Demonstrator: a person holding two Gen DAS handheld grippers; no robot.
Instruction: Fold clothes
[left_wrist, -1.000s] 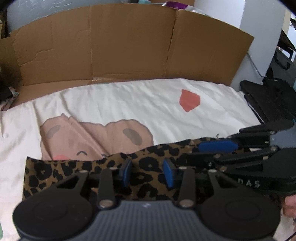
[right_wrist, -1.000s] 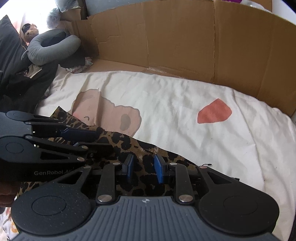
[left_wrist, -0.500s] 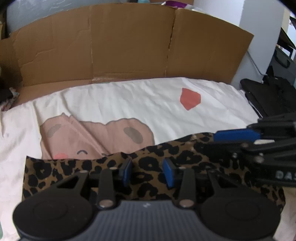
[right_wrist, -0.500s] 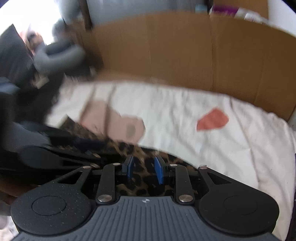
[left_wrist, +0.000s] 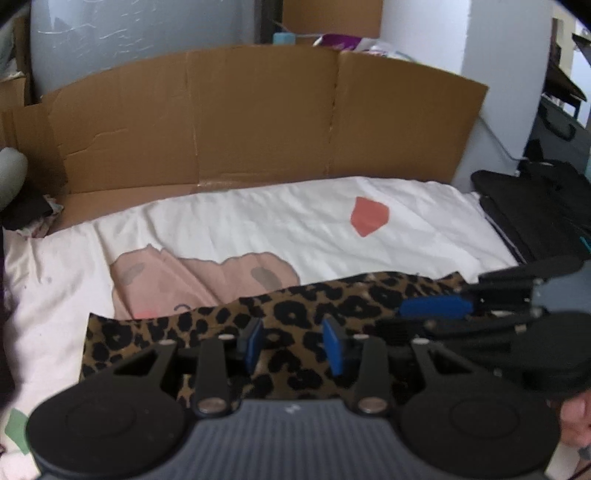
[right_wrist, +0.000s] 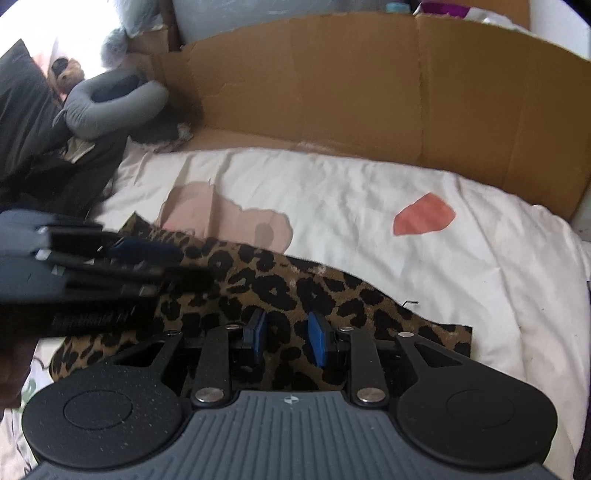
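Note:
A leopard-print cloth (left_wrist: 314, 310) (right_wrist: 266, 280) lies spread across the near part of a white bed sheet (left_wrist: 277, 229) (right_wrist: 332, 192) printed with a pink bear and a red patch. My left gripper (left_wrist: 291, 343) hovers over the cloth's near middle. Its jaws are closing, the blue pads still apart, and the cloth shows flat in the gap without being pinched. My right gripper (right_wrist: 288, 336) stands open over the cloth's right part, nothing pressed between its pads. Each gripper shows side-on in the other's view: the right gripper (left_wrist: 432, 306), and the blurred left gripper (right_wrist: 147, 254).
A cardboard wall (left_wrist: 258, 118) (right_wrist: 369, 81) stands along the far side of the bed. A grey neck pillow (right_wrist: 110, 99) and dark clothes (right_wrist: 37, 147) lie at the far left. Black bags (left_wrist: 535, 206) sit at the right. A hand (left_wrist: 576, 421) holds the right gripper.
The left gripper has risen and drawn back, so more of the room above the cardboard shows. The right gripper has stayed over the cloth's right part. The cloth still lies flat.

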